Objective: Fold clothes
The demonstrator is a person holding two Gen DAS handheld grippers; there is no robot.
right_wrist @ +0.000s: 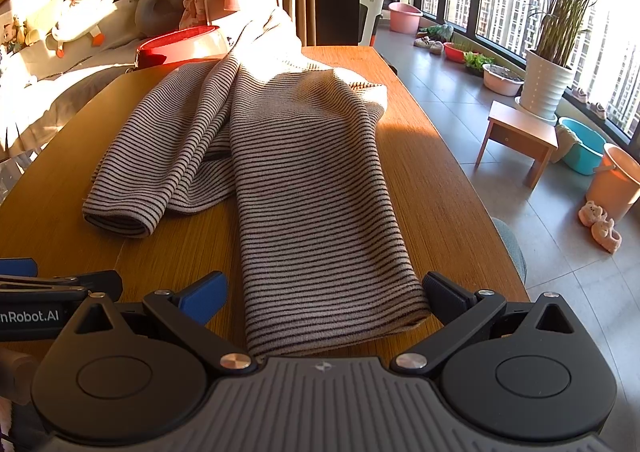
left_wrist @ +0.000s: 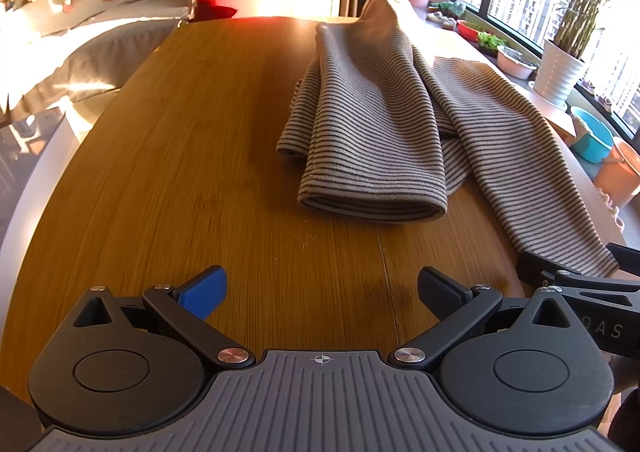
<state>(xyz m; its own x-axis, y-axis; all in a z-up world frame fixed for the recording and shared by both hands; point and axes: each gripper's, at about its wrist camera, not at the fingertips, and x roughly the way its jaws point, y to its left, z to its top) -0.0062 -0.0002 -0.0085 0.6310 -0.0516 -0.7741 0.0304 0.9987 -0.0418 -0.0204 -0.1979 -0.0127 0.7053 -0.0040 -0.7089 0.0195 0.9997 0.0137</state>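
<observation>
**Striped trousers wait on the table**

The striped trousers (right_wrist: 304, 156) lie on the wooden table (right_wrist: 432, 180). One leg is bent back on itself, so it makes a thick, short roll (left_wrist: 372, 156). The other leg runs long and flat, right up to the right gripper (right_wrist: 324, 302).

The right gripper is wide open. The end of the long leg lies between its two fingers, but they are not pinching it. The left gripper (left_wrist: 322, 292) is wide open too. It holds nothing and sits over bare wood, near the short roll.

The cloth looks soft, floppy and light. It will likely sag and bunch up when lifted. A good place to grab is the hem of the long leg.
</observation>
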